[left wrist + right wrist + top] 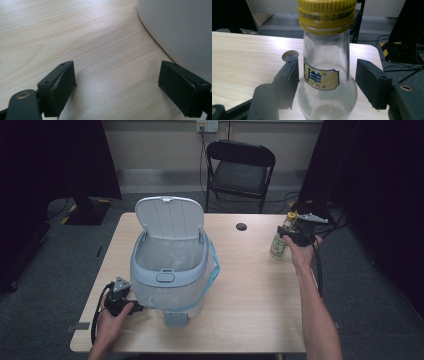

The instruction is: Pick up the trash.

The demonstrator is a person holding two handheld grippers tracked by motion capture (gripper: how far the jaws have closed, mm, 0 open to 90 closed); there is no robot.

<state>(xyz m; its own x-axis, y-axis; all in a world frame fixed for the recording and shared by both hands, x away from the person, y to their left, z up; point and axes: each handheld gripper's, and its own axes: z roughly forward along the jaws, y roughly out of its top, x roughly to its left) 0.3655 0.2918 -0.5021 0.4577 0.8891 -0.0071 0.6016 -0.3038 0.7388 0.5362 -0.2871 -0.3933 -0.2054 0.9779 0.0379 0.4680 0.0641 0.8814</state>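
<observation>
The right gripper (325, 82) stood with its jaws wide around the neck of a glass bottle (327, 75); the left pad seemed at the glass, the right pad stood clear, so nothing was clamped. The bottle, yellow-capped, stood upright near the table's (250, 285) far right edge, well right of the bin (170, 265). The left gripper (117, 82) rested with jaws wide apart, nothing between them, just beside the bin's front left wall.

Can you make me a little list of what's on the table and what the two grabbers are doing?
bin: white pedal bin, lid up, clear bag inside
bottle: glass bottle, yellow cap, upright near the table's right edge
right gripper: open, jaws either side of the bottle's neck; left one close against it, right one apart
left gripper: open, nothing between the jaws, low over the table beside the bin
</observation>
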